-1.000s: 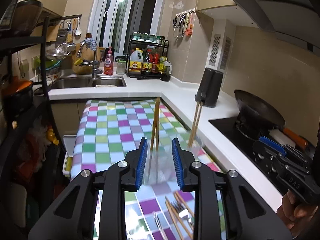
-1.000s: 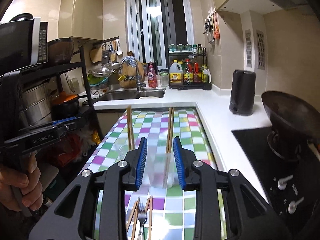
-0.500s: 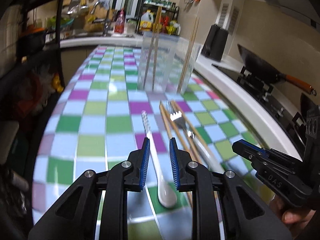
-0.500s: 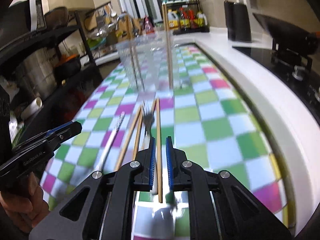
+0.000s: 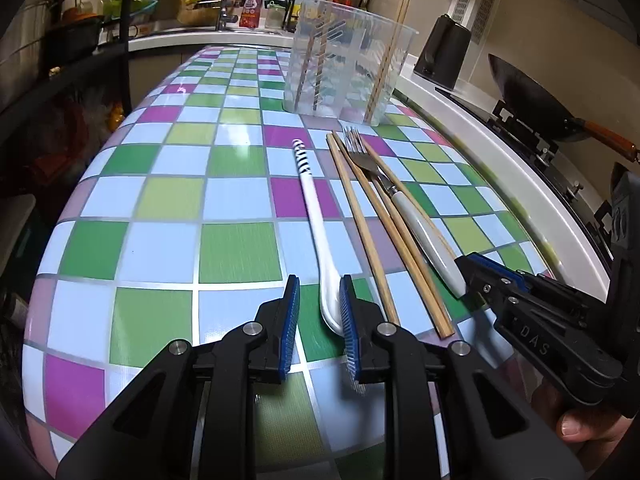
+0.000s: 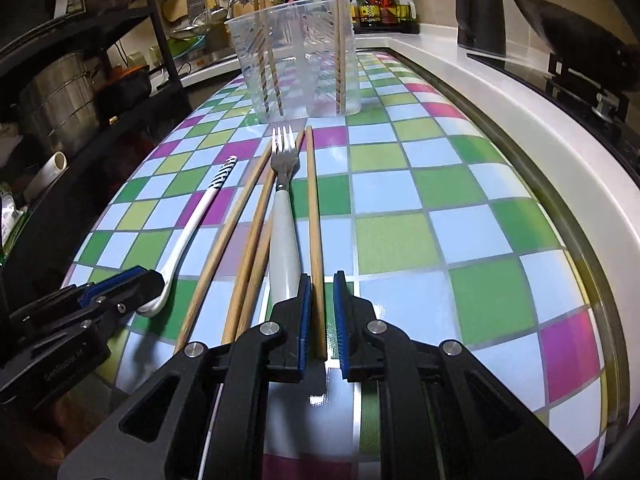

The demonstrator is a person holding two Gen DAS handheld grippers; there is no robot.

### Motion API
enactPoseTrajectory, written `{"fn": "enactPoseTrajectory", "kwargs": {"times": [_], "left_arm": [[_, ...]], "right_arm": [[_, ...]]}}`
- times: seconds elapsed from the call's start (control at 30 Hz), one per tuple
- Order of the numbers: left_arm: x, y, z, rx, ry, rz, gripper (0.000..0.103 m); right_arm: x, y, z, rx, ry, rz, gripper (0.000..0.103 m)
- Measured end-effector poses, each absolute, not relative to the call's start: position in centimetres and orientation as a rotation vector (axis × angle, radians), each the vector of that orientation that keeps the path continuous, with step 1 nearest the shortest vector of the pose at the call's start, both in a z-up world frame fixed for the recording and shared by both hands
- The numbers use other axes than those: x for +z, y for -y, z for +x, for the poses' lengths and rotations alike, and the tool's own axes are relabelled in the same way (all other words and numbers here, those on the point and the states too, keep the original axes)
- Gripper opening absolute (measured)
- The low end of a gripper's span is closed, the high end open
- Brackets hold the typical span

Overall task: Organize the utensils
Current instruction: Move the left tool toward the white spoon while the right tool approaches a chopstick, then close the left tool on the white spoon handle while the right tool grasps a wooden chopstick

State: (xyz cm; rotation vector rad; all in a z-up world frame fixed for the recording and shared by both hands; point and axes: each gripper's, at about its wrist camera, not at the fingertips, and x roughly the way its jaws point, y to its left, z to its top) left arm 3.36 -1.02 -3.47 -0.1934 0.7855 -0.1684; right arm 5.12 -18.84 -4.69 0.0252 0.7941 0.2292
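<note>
On the chequered table (image 5: 160,208) lie a white spoon (image 5: 316,216) with a striped handle, several wooden chopsticks (image 5: 360,216) and a white-handled fork (image 5: 400,200). Behind them stands a clear plastic container (image 5: 344,60) with chopsticks upright in it. My left gripper (image 5: 318,312) is low over the table, its narrow jaws straddling the spoon's bowl; only the right pad touches it. My right gripper (image 6: 322,312) straddles the near end of one chopstick (image 6: 314,220), with a small gap left at its right pad. The fork (image 6: 284,232) lies just left of that chopstick.
A white counter edge (image 6: 520,120) runs along the table's right side, with a wok (image 5: 528,96) on the hob and a black appliance (image 5: 444,52) beyond. A black shelf rack (image 6: 80,80) with pots stands to the left. The sink (image 5: 216,12) is at the back.
Both grippers have dropped from container height to the table and tilted downward. Their jaws have narrowed, the left around the spoon's bowl, the right around a chopstick's end.
</note>
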Motion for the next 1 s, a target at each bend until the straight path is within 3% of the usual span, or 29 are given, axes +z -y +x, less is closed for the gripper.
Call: {"fn": "enactPoseTrajectory", "kwargs": {"times": [0.13,0.33,0.5,1.0], "left_arm": [[-3.5,1.7,3.0,-0.181,-0.772,-0.164,0.021],[-3.6,2.4,2.9,-0.199,-0.772,-0.137,0.020],[-3.5,1.8,3.1,-0.180,-0.777,-0.156,0.010],[-3.4,-2.5,4.1,-0.008,-0.759,-0.099,0.010]], "right_arm": [[-4.7,18.7,4.9,0.222,-0.786,0.006,0.013],[-4.8,18.5,4.2,0.211,-0.772,-0.009,0.006],[-4.9,19.1,3.7,0.183,-0.764,0.012,0.005],[-5.0,21.3,2.8,0.044,-0.730,0.056,0.006]]}}
